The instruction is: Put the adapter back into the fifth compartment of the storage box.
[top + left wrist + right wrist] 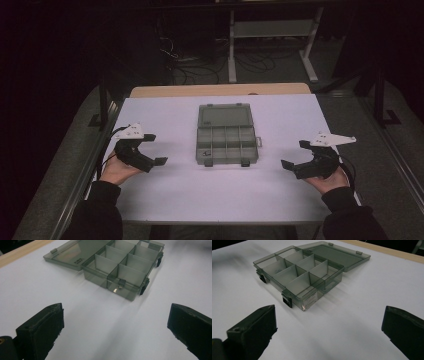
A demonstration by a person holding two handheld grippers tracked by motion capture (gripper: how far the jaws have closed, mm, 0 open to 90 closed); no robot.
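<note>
A clear grey plastic box (227,134) lies flat near the middle of the white table (165,200), with its lid (224,116) swung fully open and resting on the tabletop on the far side. The tray part is split by thin walls into two rows of small compartments. In the left gripper view, a small shiny piece (115,290) shows in the corner compartment nearest that gripper; what it is cannot be told. Two dark latches (245,163) hang from the near edge of the tray.

The left gripper (159,149) is held low over the table to the left of the box, well apart from it. Its jaws stand wide apart with bare tabletop between them, and they hold nothing. The person's left hand (116,171) grips it from below.

The right gripper (295,154) is held to the right of the box, also well apart from it. Its jaws are spread wide and empty. The right hand (330,181) supports it from behind.

Both grippers point inward toward the box. A strip of bare wood (220,90) shows at the far edge of the table.
</note>
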